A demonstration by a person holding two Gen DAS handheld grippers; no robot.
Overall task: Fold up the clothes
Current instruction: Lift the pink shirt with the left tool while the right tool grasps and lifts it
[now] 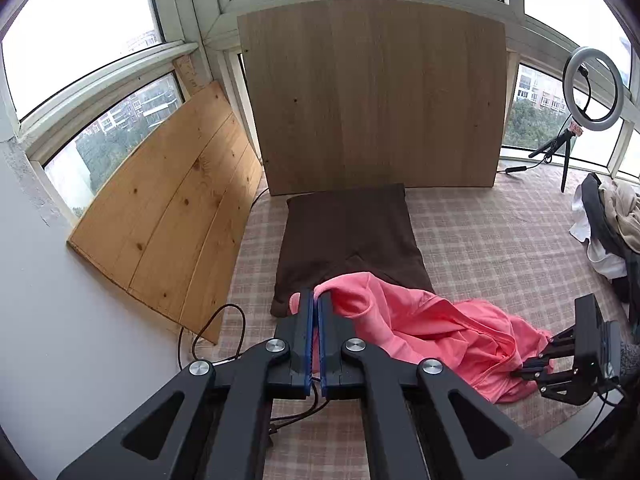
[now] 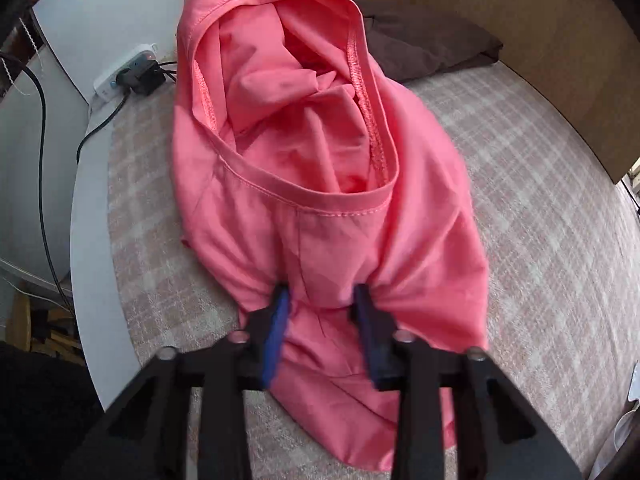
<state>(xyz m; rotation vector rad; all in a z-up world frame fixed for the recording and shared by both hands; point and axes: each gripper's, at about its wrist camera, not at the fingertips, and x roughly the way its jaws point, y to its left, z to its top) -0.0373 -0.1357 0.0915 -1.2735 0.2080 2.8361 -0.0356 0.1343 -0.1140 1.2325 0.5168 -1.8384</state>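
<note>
A pink garment [image 1: 432,328] lies crumpled on the checked table cover [image 1: 500,232]. My left gripper [image 1: 316,300] is shut on one edge of it and holds that edge raised. In the right wrist view the garment [image 2: 312,168] stretches away with its hemmed opening facing me. My right gripper [image 2: 322,300] has its jaws apart, with a bunch of the pink cloth between the blue pads [image 2: 276,332]. The right gripper also shows in the left wrist view [image 1: 524,372] at the garment's right end.
A folded brown garment [image 1: 348,236] lies behind the pink one. A wooden board [image 1: 372,96] stands at the back, another board [image 1: 168,208] leans on the left. A pile of clothes [image 1: 608,232] and a ring light [image 1: 592,88] are at the right. A power strip [image 2: 128,72] sits at the table's edge.
</note>
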